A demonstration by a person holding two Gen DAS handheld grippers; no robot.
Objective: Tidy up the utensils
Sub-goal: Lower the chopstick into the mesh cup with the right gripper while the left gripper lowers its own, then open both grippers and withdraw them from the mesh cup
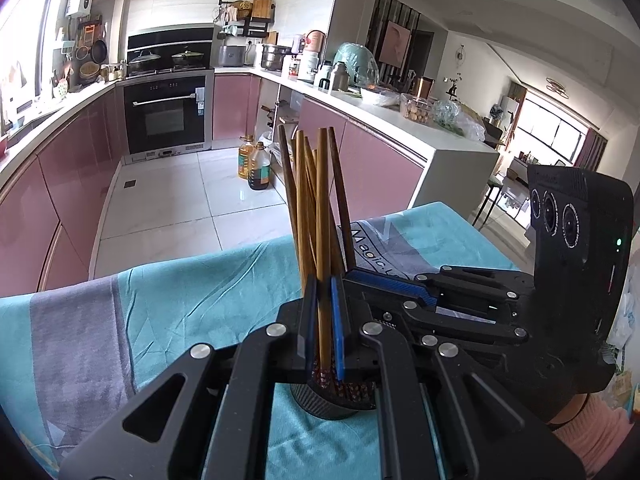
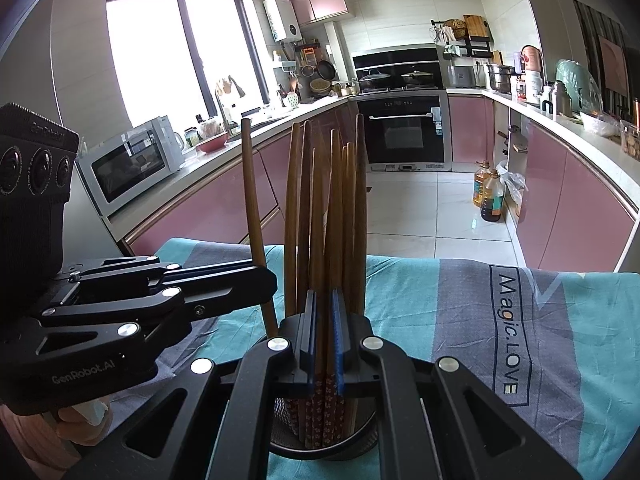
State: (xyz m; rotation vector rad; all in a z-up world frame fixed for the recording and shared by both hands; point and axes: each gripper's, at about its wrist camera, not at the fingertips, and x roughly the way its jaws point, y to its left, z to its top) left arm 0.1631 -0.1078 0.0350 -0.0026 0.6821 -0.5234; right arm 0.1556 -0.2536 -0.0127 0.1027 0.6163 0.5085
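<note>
A black mesh holder (image 1: 332,404) (image 2: 324,446) stands on a teal and grey cloth (image 1: 192,304) (image 2: 440,304) and holds several wooden chopsticks upright. My left gripper (image 1: 324,286) (image 2: 273,282) is shut on one light-brown chopstick (image 1: 322,208) (image 2: 252,200), which leans a little apart on the left of the bundle in the right wrist view, its lower end in the holder. My right gripper (image 2: 323,298) (image 1: 350,274) comes in from the other side and is shut on another chopstick (image 2: 320,220) in the bundle. The holder's floor is hidden by the fingers.
The cloth-covered table ends just beyond the holder, with white floor tiles behind. Two oil bottles (image 1: 256,166) (image 2: 488,196) stand on the floor by pink cabinets. A microwave (image 2: 132,164) sits on the left counter. A pink sleeve (image 1: 596,432) shows behind the right gripper.
</note>
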